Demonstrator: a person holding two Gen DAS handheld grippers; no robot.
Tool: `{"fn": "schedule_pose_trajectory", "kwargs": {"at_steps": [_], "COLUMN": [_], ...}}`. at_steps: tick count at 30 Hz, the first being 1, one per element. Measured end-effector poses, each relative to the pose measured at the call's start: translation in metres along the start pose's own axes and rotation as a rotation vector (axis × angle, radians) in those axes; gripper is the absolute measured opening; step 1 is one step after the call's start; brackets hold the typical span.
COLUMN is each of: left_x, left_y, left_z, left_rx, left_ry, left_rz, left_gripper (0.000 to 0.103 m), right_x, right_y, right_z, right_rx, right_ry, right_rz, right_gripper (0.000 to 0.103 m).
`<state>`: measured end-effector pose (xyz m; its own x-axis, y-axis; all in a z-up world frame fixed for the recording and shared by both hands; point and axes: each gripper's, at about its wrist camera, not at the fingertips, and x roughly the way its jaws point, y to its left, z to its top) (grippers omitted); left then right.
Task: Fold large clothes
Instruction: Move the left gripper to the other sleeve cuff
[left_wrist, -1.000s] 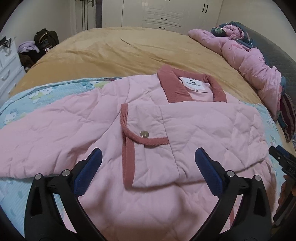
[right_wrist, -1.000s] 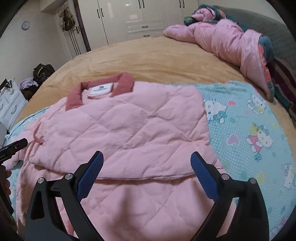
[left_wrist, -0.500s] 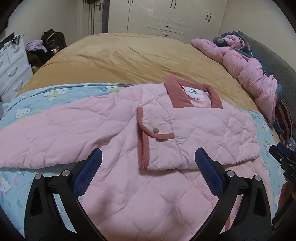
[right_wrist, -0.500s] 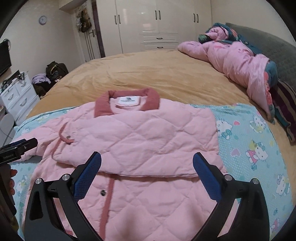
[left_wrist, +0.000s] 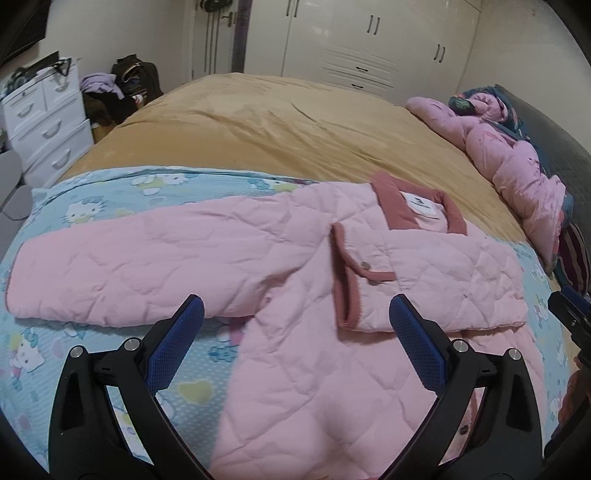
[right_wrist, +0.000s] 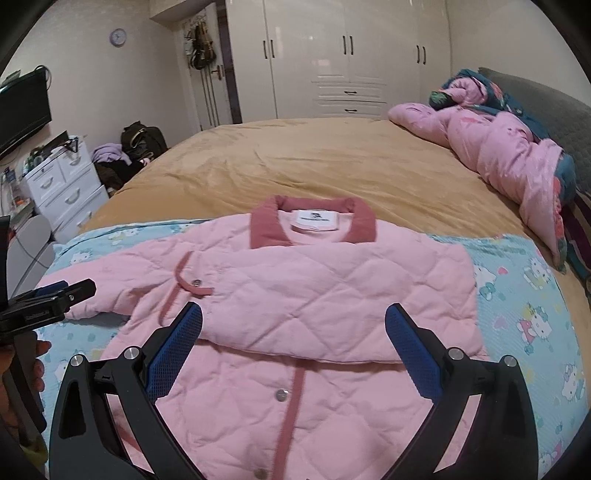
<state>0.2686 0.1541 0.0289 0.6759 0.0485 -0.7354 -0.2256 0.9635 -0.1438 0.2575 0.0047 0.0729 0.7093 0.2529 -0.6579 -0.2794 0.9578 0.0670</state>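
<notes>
A pink quilted jacket (left_wrist: 295, 280) with a dark pink collar (left_wrist: 397, 210) lies on a blue cartoon-print sheet (left_wrist: 110, 206). Its right sleeve is folded across the chest (right_wrist: 332, 295); its left sleeve (left_wrist: 129, 266) stretches out flat to the left. My left gripper (left_wrist: 295, 343) is open and empty, above the jacket's lower left side. My right gripper (right_wrist: 293, 347) is open and empty, above the jacket's front placket (right_wrist: 291, 398). The left gripper also shows at the left edge of the right wrist view (right_wrist: 48, 302).
The sheet lies on a wide bed with a tan cover (right_wrist: 314, 162). A pink duvet (right_wrist: 509, 155) is bunched at the right by the grey headboard (right_wrist: 546, 99). White drawers (left_wrist: 48, 122), bags (right_wrist: 142, 138) and wardrobes (right_wrist: 351, 59) stand beyond the bed.
Both grippers have pulled back and up from the jacket, so more of the bed shows. The left gripper has also shifted left, bringing the outstretched sleeve into view.
</notes>
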Motion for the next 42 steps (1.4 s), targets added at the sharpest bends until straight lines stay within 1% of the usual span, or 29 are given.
{"fn": "schedule_pose_trajectory", "kwargs": {"at_steps": [9, 19, 24, 29, 33, 42], "left_x": [-0.004, -0.007, -0.007, -0.004, 0.001, 0.009], "left_y": [0.047, 0.097, 0.128, 0.164, 0.199, 0.264], "left_z": [-0.006, -0.015, -0.02, -0.028, -0.036, -0.052], "left_rx": [-0.061, -0.135, -0.19, -0.256, -0.343, -0.516], "left_ry": [-0.003, -0.003, -0.001, 0.003, 0.013, 0.016], "left_rz": [0.036, 0.078, 0.101, 0.145, 0.181, 0.202], "left_gripper": [0.094, 0.094, 0.094, 0.094, 0.094, 0.094], "right_x": [0.005, 0.021, 0.031, 0.042, 0.051, 0.067], "right_y": [0.047, 0.106, 0.134, 0.158, 0.175, 0.192], "right_z": [0.005, 0.007, 0.006, 0.002, -0.003, -0.012], "right_rx": [-0.049, -0.119, -0.153, -0.186, -0.21, -0.242], "right_ry": [-0.012, 0.004, 0.014, 0.031, 0.046, 0.074], "right_rz": [0.043, 0.1, 0.129, 0.154, 0.168, 0.182], "right_gripper": [0.099, 0.099, 0.099, 0.099, 0.099, 0.099]}}
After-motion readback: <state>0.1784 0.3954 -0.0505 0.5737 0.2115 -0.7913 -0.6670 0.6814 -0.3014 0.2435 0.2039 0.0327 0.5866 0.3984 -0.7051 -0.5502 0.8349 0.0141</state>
